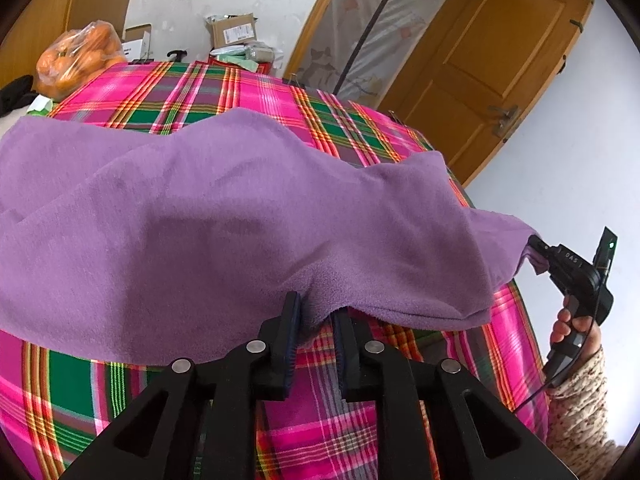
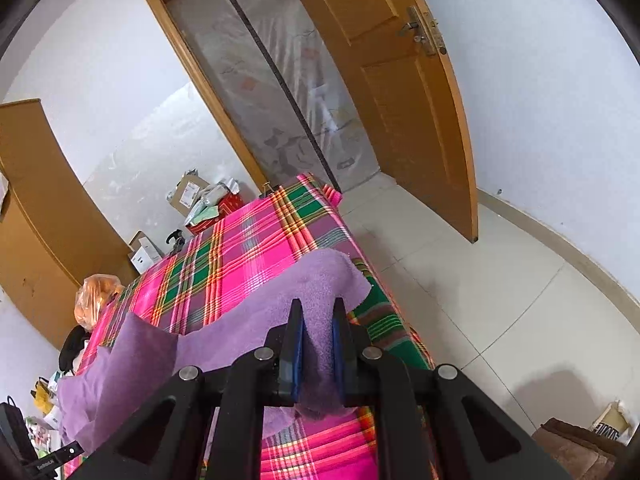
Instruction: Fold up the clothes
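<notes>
Across the plaid-covered table (image 1: pixel 256 92), a purple fleece garment (image 1: pixel 224 216) is lying stretched out, its long axis running side to side along the near edge of the table as the left wrist camera sees it. One end is trailing off toward the left of that view; the other is reaching out past the table's right edge, where it is being held up in the air.

The left gripper (image 1: pixel 314 322) is sitting at the garment's near hem with its jaws a narrow gap apart; the hem is draping over the left pad, and I cannot tell whether any cloth is really pinched. The right gripper (image 2: pixel 317 334) is clamping a bunched fold of the purple fleece between its blue pads, and in the left wrist view the same tool (image 1: pixel 538 246) is gripping the garment's far right tip, with a person's hand (image 1: pixel 572 326) wrapping its handle.

A bag of oranges (image 1: pixel 80 56) is resting on the far left corner of the table, and a wooden door (image 2: pixel 404 92) is standing open beyond.
</notes>
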Motion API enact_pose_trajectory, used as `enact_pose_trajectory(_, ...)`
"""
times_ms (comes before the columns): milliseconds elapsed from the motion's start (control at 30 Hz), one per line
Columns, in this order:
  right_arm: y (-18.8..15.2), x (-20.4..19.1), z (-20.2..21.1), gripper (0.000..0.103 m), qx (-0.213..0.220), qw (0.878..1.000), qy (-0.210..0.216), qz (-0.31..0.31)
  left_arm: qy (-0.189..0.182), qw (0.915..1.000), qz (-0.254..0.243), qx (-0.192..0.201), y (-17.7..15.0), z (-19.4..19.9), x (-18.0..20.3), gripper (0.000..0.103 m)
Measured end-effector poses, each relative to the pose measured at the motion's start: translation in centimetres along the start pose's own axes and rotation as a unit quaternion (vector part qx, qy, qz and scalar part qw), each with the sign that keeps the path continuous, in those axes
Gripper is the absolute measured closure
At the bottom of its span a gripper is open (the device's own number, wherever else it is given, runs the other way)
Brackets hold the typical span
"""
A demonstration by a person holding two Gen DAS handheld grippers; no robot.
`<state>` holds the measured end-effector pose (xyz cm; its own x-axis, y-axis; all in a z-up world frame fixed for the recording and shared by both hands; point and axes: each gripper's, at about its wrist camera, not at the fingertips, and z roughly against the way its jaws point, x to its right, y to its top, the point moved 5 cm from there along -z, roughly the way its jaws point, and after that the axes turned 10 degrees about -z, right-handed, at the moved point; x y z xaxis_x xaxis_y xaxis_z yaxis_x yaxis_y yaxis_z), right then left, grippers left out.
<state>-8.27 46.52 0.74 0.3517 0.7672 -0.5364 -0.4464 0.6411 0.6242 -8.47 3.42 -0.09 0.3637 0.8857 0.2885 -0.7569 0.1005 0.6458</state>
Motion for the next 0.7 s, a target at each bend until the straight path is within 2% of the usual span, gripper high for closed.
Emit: enact_pose_trajectory(700, 1.7, 3.2, 0.7, 0.09, 0.021, 0.999, -0.044, -0.012, -0.002, 1.0, 0.005, -0.008, -0.1, -0.5, 0.1, 0.087)
